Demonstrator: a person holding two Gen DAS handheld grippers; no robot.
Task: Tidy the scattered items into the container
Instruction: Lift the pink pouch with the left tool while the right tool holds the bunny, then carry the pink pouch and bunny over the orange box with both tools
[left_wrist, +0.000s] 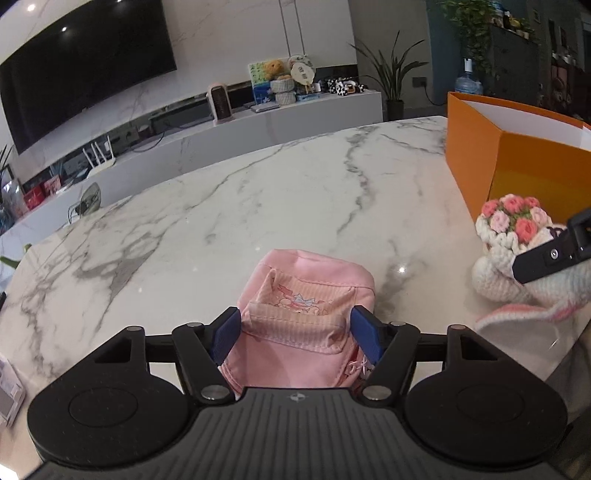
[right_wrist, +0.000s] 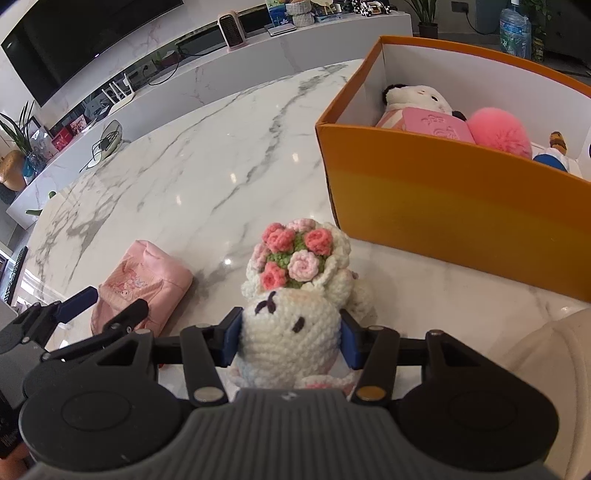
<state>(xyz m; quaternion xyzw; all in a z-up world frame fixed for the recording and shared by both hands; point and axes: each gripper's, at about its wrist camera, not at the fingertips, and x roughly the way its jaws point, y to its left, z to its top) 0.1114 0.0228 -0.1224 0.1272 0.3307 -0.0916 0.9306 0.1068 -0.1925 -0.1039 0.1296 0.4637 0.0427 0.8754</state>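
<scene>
Both claws are busy here. The left claw (left_wrist: 295, 334) has its blue pads pressed against either side of a little pink pouch (left_wrist: 303, 317) that sits on the marble tabletop (left_wrist: 258, 192), so it's clamped on it. The right claw (right_wrist: 291, 338) is squeezing the head of a white crochet bunny (right_wrist: 291, 332) that has a bouquet of pink knitted roses (right_wrist: 295, 254) at its front; the bunny sits just to the right of the pouch. The orange box (right_wrist: 443, 199) sits right beyond the bunny, near but apart, open on top. Inside there's already a panda plush (right_wrist: 417, 98), a pink book-like thing (right_wrist: 436, 125) and a fluffy pink ball (right_wrist: 498, 131).
</scene>
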